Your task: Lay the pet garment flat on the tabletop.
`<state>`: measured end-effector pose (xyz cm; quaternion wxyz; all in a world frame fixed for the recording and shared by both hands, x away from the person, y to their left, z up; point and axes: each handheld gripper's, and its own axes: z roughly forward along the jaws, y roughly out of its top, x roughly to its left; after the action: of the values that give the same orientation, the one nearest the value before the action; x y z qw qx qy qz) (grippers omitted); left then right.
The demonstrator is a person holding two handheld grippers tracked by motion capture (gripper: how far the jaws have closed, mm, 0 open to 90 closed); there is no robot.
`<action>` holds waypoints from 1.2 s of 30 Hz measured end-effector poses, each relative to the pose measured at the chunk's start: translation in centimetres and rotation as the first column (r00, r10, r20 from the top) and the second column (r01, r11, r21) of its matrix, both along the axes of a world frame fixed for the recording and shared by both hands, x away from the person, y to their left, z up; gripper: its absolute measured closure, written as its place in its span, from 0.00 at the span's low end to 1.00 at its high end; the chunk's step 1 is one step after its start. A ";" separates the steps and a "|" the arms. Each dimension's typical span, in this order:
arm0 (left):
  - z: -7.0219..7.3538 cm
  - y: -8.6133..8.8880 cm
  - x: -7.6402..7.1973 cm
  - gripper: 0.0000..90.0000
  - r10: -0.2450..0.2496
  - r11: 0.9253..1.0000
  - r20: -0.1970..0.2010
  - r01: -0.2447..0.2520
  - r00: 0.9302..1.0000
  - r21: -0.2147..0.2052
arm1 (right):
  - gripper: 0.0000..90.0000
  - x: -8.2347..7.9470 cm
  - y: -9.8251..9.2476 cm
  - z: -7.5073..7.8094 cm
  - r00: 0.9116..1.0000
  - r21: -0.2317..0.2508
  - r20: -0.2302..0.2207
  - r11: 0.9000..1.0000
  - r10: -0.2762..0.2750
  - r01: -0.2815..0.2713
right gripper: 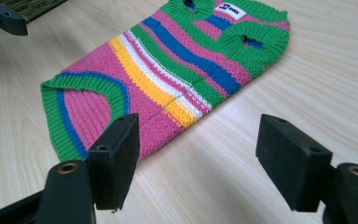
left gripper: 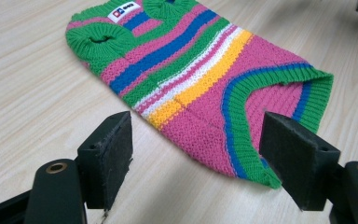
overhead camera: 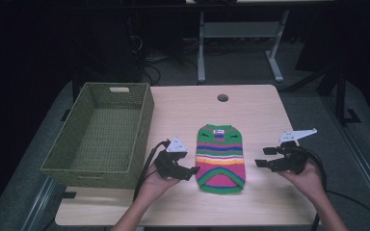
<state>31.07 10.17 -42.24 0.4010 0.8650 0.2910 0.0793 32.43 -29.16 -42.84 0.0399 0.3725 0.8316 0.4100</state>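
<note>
While I look down from the high view, I see a small striped sweater (overhead camera: 220, 158) lying flat on the table (overhead camera: 250, 110). It has green, pink, blue, white and yellow stripes. Its neck end, with a little white label (left gripper: 124, 11), points away from me, and its wide green hem is nearest to me.

My left hand-held gripper (overhead camera: 189, 170) is just to the left of the sweater, close to its near edge. In the left gripper view, its two black jaws stand wide apart with nothing between them, and the sweater's hem lies on the table just past them. I cannot tell if a jaw touches the knit.

My right hand-held gripper (overhead camera: 261, 159) is to the right of the sweater, with a strip of bare table between them. In the right gripper view, its jaws are wide apart too and hold nothing. The sweater's side edge lies just beyond the left jaw.

A green woven basket (overhead camera: 139, 130) sits well to the left of the sweater, at the table's left edge. A small round hole (overhead camera: 222, 98) is in the table beyond the sweater's neck end.
</note>
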 end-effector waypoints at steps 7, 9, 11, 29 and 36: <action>-0.1 0.4 -0.5 0.25 0.009 1.000 0.002 -0.009 1.000 -0.004 | 0.32 -0.9 -0.8 -0.4 1.000 -0.002 0.001 1.000 -0.003 0.003; -0.1 0.5 -0.6 0.25 0.011 1.000 0.001 -0.011 1.000 -0.010 | 0.32 -1.1 -1.0 -0.5 1.000 -0.006 0.011 1.000 0.000 0.001; -0.2 0.5 -0.7 0.24 0.013 1.000 0.002 -0.013 1.000 0.000 | 0.32 -1.3 -1.1 -0.6 1.000 -0.004 0.010 1.000 -0.003 0.003; -0.6 1.3 -2.1 0.20 0.018 1.000 0.016 -0.019 1.000 0.009 | 0.30 -3.3 -2.1 -1.6 0.999 -0.005 0.018 0.999 -0.035 0.035; -0.8 1.6 -2.5 0.20 0.020 1.000 0.011 -0.020 1.000 0.008 | 0.29 -4.2 -2.6 -2.0 0.999 0.004 0.021 0.999 -0.042 0.042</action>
<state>28.60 11.82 -43.06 0.3984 0.8631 0.2974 0.0890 28.19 -31.72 -44.85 0.0565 0.3856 0.8225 0.4143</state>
